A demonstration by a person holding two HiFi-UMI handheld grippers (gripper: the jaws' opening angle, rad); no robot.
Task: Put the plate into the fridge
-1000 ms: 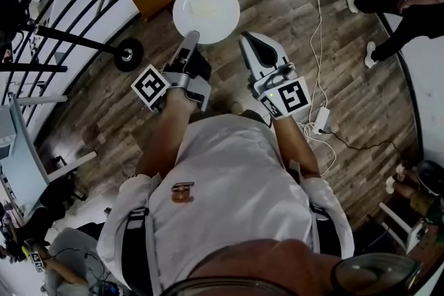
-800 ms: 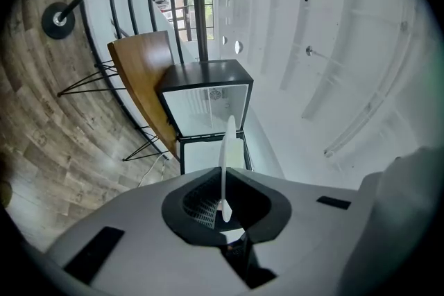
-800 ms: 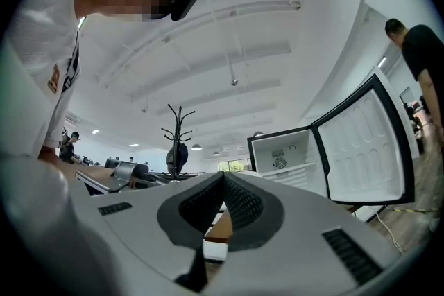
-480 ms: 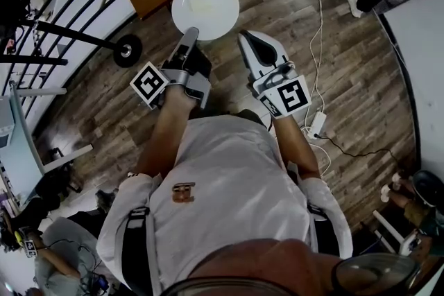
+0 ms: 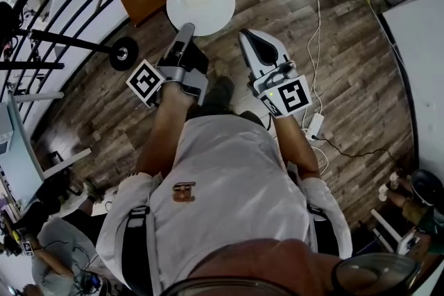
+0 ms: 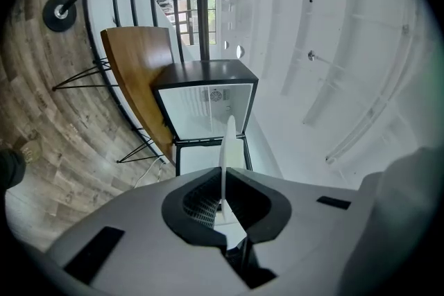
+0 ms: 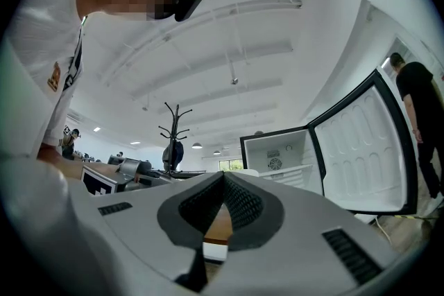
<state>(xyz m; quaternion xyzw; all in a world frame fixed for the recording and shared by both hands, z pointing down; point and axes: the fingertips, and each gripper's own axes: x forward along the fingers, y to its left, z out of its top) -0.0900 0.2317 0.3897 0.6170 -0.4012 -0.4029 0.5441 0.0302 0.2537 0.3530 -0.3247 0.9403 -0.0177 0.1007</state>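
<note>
The left hand-held gripper (image 5: 186, 30) is pinching the near rim of the white plate (image 5: 200, 3), its jaws nearly together, and is holding it flat above the wooden floor (image 5: 347, 80). The plate is pointing toward the open fridge (image 6: 206, 111) far ahead. The right hand-held gripper (image 5: 251, 41) is hovering just to the right with its jaws closed together and nothing between them.

left gripper (image 6: 223, 180): clamped on plate (image 6: 227, 142) rim, plate edge-on | fridge (image 6: 201, 107): open, straight ahead
</note>
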